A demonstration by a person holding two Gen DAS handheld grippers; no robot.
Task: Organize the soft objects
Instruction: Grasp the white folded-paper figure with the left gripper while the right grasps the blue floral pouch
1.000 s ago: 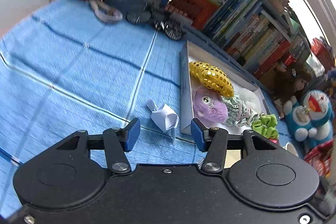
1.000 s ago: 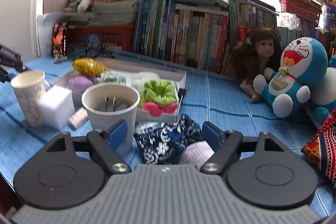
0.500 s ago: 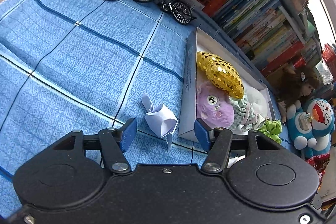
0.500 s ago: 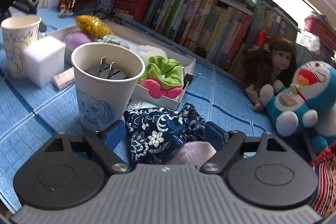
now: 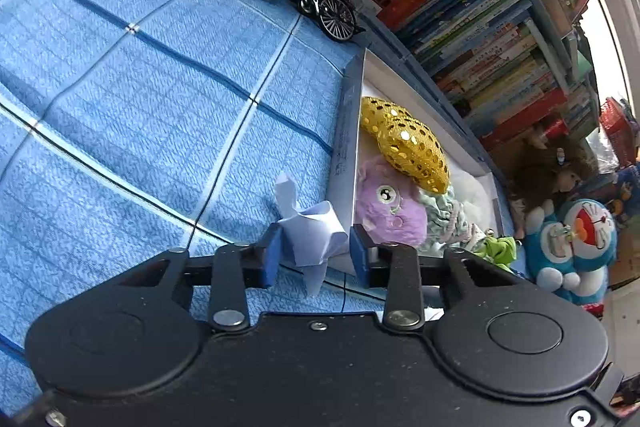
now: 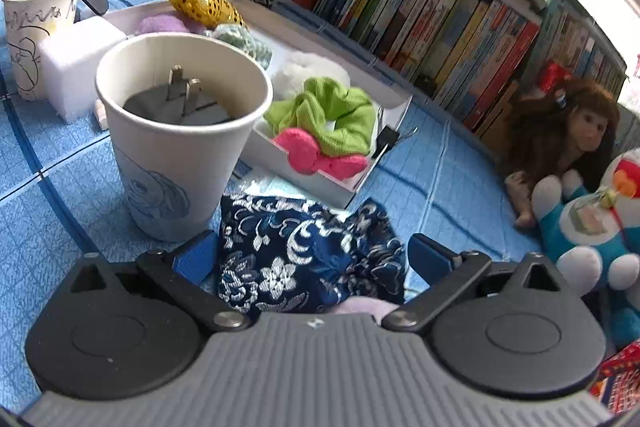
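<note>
1. Left gripper [image 5: 314, 255]: jaws closing, blue pads pinching white folded paper [image 5: 310, 231] on blue cloth [image 5: 160, 99], just beside white tray [image 5: 344, 131].
2. Right gripper [image 6: 312, 253]: jaws opening wide, straddling navy floral pouch [image 6: 304, 255]; pads not pressing it.
3. Pouch is lying btwn paper cup [image 6: 180, 131] & tray corner.

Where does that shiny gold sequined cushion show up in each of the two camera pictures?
Left wrist view: gold sequined cushion sits right of centre, in the white box, just above the purple plush.
Right wrist view: it lies upper left, at the box's far end, behind the paper cup.
Shared landmark: the green scrunchie at the box's opposite end.
</note>
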